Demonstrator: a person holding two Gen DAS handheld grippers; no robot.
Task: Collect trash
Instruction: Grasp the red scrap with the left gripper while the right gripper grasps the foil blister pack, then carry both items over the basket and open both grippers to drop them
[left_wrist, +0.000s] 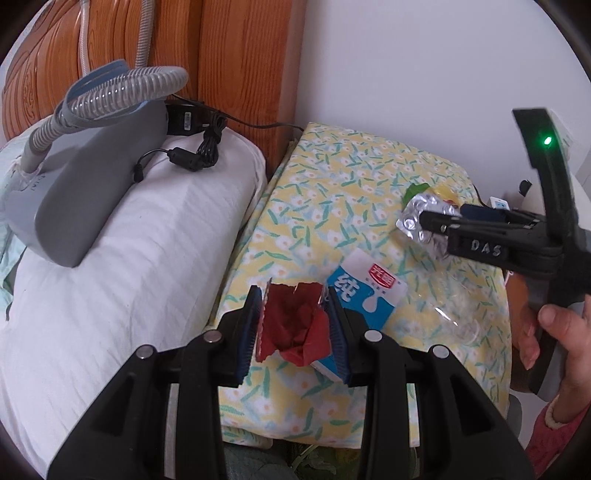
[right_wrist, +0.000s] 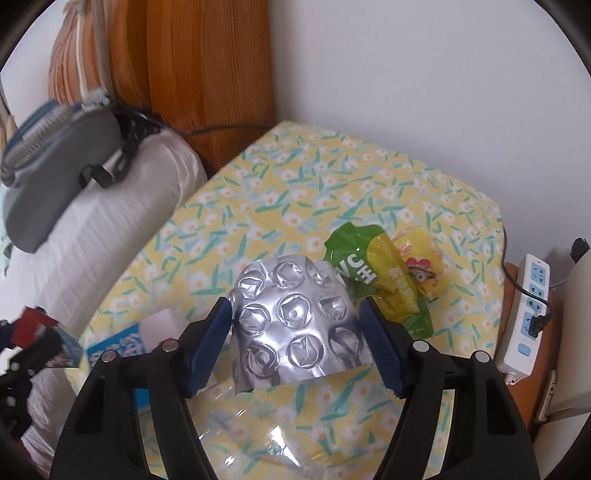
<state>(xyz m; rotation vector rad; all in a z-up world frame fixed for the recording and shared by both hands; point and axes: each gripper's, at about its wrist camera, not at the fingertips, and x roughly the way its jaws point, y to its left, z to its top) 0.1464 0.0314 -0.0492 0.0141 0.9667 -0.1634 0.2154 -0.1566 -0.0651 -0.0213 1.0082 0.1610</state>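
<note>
Two grippers grasp trash: left gripper clamps a red wrapper, right gripper pinches a foil blister pack, lower centre.

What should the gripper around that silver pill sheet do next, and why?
Probably lift it away. The right gripper has the silver pill sheet between its blue pads, which seem to press its edges, and it appears raised off the flowered cloth. The left gripper already clamps a red wrapper.
</note>
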